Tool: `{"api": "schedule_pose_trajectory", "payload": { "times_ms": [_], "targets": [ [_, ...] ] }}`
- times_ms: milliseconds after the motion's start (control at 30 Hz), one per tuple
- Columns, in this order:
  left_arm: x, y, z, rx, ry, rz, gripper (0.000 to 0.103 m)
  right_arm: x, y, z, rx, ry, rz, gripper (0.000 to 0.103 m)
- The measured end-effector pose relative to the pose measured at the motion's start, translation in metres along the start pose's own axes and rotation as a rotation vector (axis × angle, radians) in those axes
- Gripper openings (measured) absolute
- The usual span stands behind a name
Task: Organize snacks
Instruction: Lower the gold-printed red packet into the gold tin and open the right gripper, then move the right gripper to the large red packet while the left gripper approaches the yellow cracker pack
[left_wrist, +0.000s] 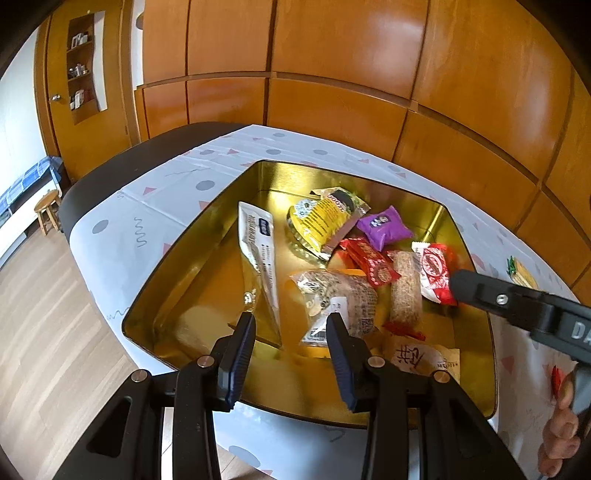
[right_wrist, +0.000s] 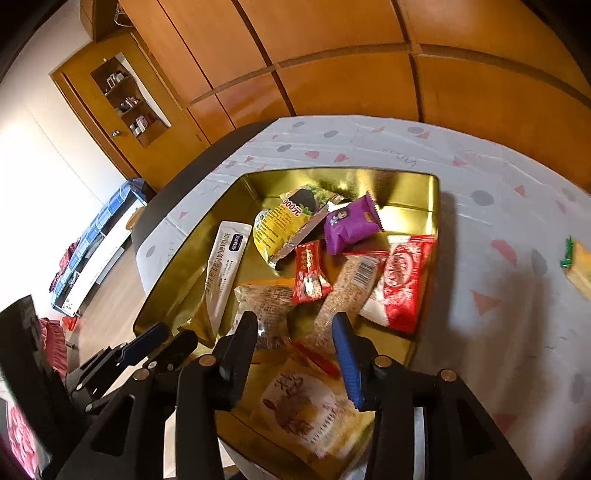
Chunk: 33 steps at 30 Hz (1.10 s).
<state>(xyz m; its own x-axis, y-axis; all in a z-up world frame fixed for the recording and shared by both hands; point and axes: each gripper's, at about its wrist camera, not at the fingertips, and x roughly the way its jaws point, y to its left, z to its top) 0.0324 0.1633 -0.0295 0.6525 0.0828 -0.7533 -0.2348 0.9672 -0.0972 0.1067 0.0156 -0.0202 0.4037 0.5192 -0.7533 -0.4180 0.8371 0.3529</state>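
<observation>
- Right gripper (right_wrist: 295, 343) — jaws apart, empty, over tin's (right_wrist: 406, 176) near edge.
- Green-yellow snack (right_wrist: 578, 266) lies right of tin, on tablecloth — right hand nearer.
- Left gripper (left_wrist: 291, 332) apart, empty.

The left gripper (left_wrist: 291, 319) tilts downward, its two fingers (left_wrist: 243, 332) parted with nothing between them. The right gripper (right_wrist: 293, 325) also slants down, fingers (right_wrist: 345, 343) apart and gripping nothing. In the left wrist view a bare hand (left_wrist: 559, 428) holds the right gripper's handle at the near right.
</observation>
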Motion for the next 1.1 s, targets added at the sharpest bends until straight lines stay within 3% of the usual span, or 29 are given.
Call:
{"api": "schedule_pose_trajectory", "payload": {
  "times_ms": [333, 533, 700, 900, 1100],
  "targets": [
    [-0.012, -0.023, -0.003, 0.076, -0.011, -0.045, 0.04, -0.057, -0.024, -0.021, 0.019, -0.092, -0.032, 0.062],
    [-0.018, -0.039, -0.008, 0.123, -0.011, -0.077, 0.04, -0.087, -0.063, -0.042, 0.062, -0.105, -0.103, 0.066],
    [-0.021, -0.052, -0.011, 0.159, -0.008, -0.1, 0.04, -0.112, -0.102, -0.062, 0.085, -0.079, -0.186, 0.07],
    [-0.023, -0.065, -0.014, 0.197, -0.003, -0.122, 0.04, -0.145, -0.146, -0.081, 0.065, -0.022, -0.285, 0.084],
    [-0.024, -0.08, -0.017, 0.234, 0.006, -0.148, 0.04, -0.168, -0.187, -0.101, 0.006, 0.081, -0.371, 0.091]
  ]
}}
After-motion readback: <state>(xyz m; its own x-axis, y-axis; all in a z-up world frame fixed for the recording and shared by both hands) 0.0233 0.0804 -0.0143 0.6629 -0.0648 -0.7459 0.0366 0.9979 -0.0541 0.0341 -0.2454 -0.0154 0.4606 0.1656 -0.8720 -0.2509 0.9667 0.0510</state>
